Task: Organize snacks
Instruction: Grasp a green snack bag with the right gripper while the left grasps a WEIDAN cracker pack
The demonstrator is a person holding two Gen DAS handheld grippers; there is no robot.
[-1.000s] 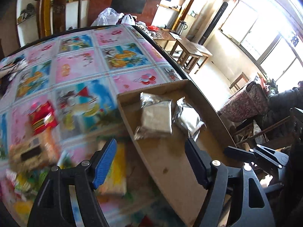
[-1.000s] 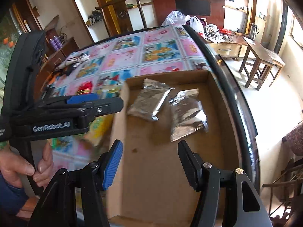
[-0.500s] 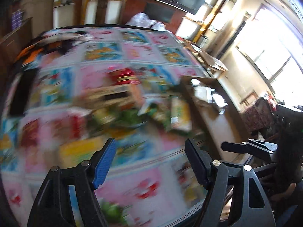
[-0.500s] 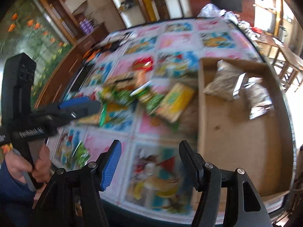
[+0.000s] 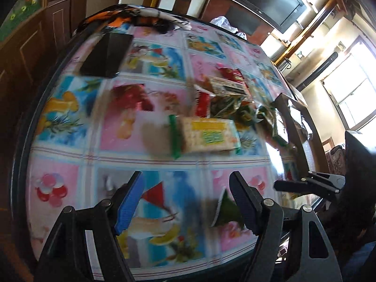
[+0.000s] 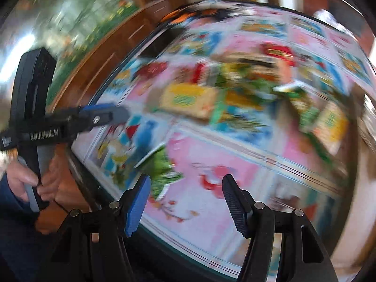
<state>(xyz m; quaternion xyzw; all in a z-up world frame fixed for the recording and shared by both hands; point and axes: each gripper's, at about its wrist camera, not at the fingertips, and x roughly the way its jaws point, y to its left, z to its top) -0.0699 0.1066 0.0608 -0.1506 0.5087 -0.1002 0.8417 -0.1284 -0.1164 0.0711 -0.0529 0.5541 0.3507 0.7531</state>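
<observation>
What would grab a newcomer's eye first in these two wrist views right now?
Probably the jumble of bright snack packets heaped mid-table on the pink-and-blue cartoon-print tablecloth, with a yellow-and-green cracker pack lying nearest. Next, the open left gripper and open right gripper, both empty above the cloth, a small green packet close to the right one's fingers. A flat black rectangular device lies near the far left edge.

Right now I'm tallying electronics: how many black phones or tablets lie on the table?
1: a black slab lies flat at the far left of the table, beside crumpled cloth. Blur could hide others.
</observation>
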